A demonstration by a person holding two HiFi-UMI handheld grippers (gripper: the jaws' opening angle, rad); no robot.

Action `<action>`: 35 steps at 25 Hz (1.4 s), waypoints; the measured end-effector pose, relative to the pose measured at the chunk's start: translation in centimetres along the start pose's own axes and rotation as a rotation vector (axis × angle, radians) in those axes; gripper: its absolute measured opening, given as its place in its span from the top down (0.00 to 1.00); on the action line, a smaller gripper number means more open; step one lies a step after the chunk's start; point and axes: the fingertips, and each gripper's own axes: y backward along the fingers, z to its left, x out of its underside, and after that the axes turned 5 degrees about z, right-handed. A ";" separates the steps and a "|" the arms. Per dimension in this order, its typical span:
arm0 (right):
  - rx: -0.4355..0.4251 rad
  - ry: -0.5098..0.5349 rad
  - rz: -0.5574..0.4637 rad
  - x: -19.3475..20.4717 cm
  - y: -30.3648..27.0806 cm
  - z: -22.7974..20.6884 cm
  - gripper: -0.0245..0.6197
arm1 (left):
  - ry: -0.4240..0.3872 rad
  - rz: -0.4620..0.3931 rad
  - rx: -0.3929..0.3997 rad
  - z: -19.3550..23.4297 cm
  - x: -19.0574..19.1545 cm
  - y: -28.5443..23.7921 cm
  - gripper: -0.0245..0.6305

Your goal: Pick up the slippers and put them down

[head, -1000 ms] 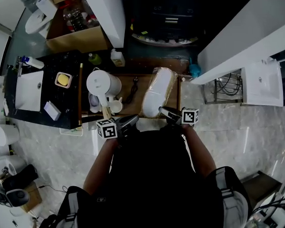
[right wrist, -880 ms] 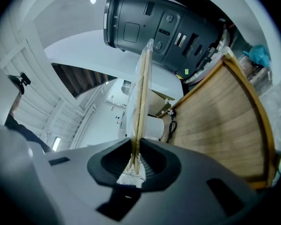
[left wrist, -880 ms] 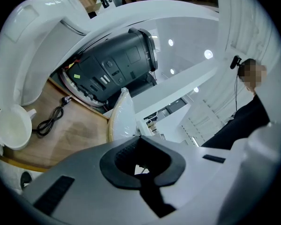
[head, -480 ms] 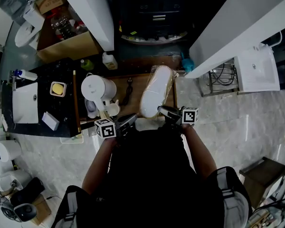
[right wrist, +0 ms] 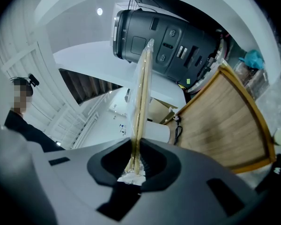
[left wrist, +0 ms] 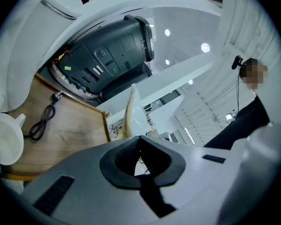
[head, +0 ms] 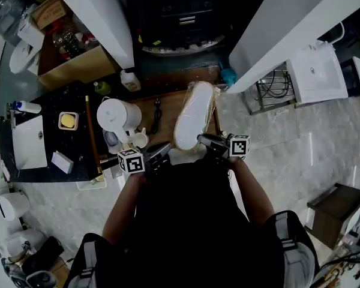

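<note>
A pair of pale slippers [head: 193, 114] wrapped in clear plastic hangs over the wooden tray [head: 162, 104]. My right gripper [head: 200, 139] is shut on the near end of the pack. In the right gripper view the slippers [right wrist: 142, 97] stand edge-on, rising from between the pads, with crumpled wrap pinched at the gripper [right wrist: 134, 167]. My left gripper [head: 167, 149] sits just left of the pack's near end, its tips together and nothing between them. The left gripper view shows that gripper [left wrist: 140, 138] with the slippers [left wrist: 131, 110] just beyond its tips.
A white kettle [head: 123, 114], a cup [head: 143, 138] and a black cable [head: 156, 117] lie on the tray's left part. A dark machine [head: 180, 14] stands behind it. A black counter with a sink [head: 27, 141] is to the left, and a cardboard box [head: 75, 65] sits behind the counter.
The right gripper has lifted the slippers pack a little. The left gripper has stayed beside it. The head view has drifted, so the room's objects sit higher and further left.
</note>
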 end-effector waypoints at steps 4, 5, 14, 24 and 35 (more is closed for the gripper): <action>0.003 0.004 -0.021 0.4 0.2 0.4 0.86 | -0.009 0.017 0.014 -0.1 -0.1 0.0 0.94; 0.003 0.003 -0.026 0.5 0.2 0.5 0.86 | -0.012 0.021 0.017 0.0 -0.1 0.0 0.94; 0.007 0.007 -0.046 1.5 0.6 0.9 0.86 | -0.028 0.050 0.037 -0.3 -0.2 -0.1 0.94; 0.002 0.005 -0.055 1.9 0.9 1.0 0.86 | -0.061 0.083 0.048 -0.5 0.0 -0.7 0.95; 0.015 -0.003 -0.044 2.0 1.2 0.7 0.86 | -0.033 0.065 0.038 0.0 -0.2 -0.6 0.95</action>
